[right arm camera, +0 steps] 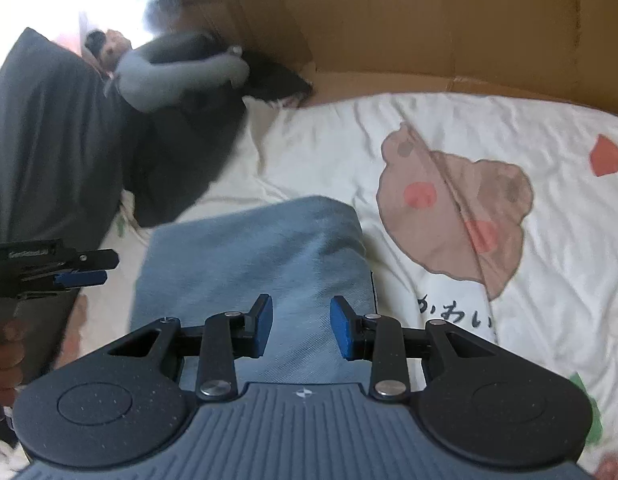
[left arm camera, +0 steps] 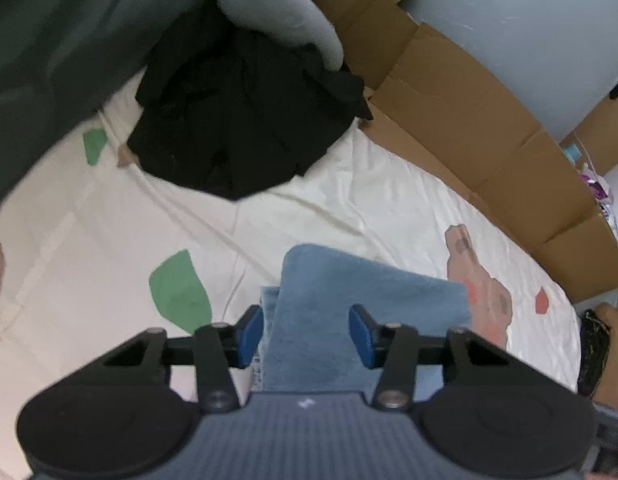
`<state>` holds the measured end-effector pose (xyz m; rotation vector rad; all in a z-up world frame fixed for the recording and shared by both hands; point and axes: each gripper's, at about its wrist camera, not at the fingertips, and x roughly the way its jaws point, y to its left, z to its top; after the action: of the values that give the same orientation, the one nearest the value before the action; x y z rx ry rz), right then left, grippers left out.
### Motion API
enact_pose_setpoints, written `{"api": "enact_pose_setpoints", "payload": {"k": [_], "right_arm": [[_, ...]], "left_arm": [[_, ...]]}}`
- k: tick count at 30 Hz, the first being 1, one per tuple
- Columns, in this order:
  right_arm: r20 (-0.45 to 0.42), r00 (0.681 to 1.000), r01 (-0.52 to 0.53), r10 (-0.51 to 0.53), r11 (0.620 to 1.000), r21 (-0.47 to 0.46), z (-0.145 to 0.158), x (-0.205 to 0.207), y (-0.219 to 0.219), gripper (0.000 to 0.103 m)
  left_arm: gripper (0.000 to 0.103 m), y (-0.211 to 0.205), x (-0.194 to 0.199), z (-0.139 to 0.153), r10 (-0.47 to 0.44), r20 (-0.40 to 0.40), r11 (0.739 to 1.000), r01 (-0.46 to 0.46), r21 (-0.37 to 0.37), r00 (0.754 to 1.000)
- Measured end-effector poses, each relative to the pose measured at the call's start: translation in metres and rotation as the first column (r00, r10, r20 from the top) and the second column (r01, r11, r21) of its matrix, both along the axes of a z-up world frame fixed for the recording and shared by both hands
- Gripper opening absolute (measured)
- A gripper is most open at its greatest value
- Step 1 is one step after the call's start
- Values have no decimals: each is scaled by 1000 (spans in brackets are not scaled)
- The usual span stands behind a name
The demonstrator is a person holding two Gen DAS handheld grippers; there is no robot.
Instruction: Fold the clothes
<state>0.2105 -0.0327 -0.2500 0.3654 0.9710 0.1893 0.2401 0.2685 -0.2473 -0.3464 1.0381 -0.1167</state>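
Curtain (left arm camera: 37,60): dark, far left beyond the left gripper; backdrop only, outside the fold.
Black garment (left arm camera: 245,120): heaped well ahead of the left gripper, pushed clear; probably waiting its turn.
Left gripper (left arm camera: 305,334): tilted down over the near left edge of the cloth, jaws part-way apart, blue pads not pressing; nothing gripped.
Blue denim garment (right arm camera: 249,264): flat on the bedsheet directly under and ahead of both grippers, already doubled over; laid out so each edge sits within reach.
Right gripper (right arm camera: 301,332): over the near right part of the denim, jaws narrowly apart, empty; likely poised for a pinch.
Bedsheet (right arm camera: 529,300): cream, cartoon print, right of the right gripper; serves as folding surface.
Cardboard (right arm camera: 429,32): far side, walling the bed edge.
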Motion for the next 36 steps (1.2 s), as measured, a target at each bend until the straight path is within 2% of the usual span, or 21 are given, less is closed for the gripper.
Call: {"api": "enact_pose_setpoints", "payload": {"k": [5, 7, 8, 10, 12, 18, 22, 26, 30, 33, 36], "right_arm": [[-22, 1000, 0, -2, 998, -65, -28, 24, -2, 39], [-31, 999, -11, 9, 998, -68, -37, 31, -3, 39], [-28, 999, -20, 18, 997, -71, -41, 34, -2, 38], [-24, 999, -34, 32, 996, -81, -46, 39, 2, 37], [-21, 999, -34, 32, 996, -88, -48, 45, 6, 35], [-26, 999, -31, 29, 993, -113, -51, 69, 17, 35], [-31, 998, -62, 57, 986, -155, -57, 83, 26, 35], [-34, 997, -80, 75, 978, -192, -62, 94, 34, 36], [-37, 996, -82, 76, 977, -198, -66, 104, 37, 40], [-42, 996, -79, 73, 980, -180, -66, 110, 33, 40], [-24, 997, -78, 75, 980, -185, -56, 108, 32, 38]], "left_arm": [[46, -8, -9, -29, -32, 37, 999, 31, 22, 999], [46, -7, -11, -43, -12, 32, 1000, 12, 17, 999], [46, -7, -12, -51, 0, 28, 1000, 0, 10, 1000], [47, 0, -14, -63, 42, 18, 998, -41, -57, 999], [47, 4, -16, -68, 56, 33, 996, -53, -79, 998], [49, 20, -16, -75, 92, 42, 983, -84, -164, 995], [49, 22, -17, -78, 69, 50, 986, -61, -156, 996], [50, 30, -20, -88, 121, 4, 967, -117, -225, 993], [49, 28, -24, -84, 130, 13, 969, -124, -212, 991], [39, 27, -24, -71, 120, 27, 974, -113, -194, 992], [37, 27, -26, -54, 98, 68, 981, -85, -175, 993]]}}
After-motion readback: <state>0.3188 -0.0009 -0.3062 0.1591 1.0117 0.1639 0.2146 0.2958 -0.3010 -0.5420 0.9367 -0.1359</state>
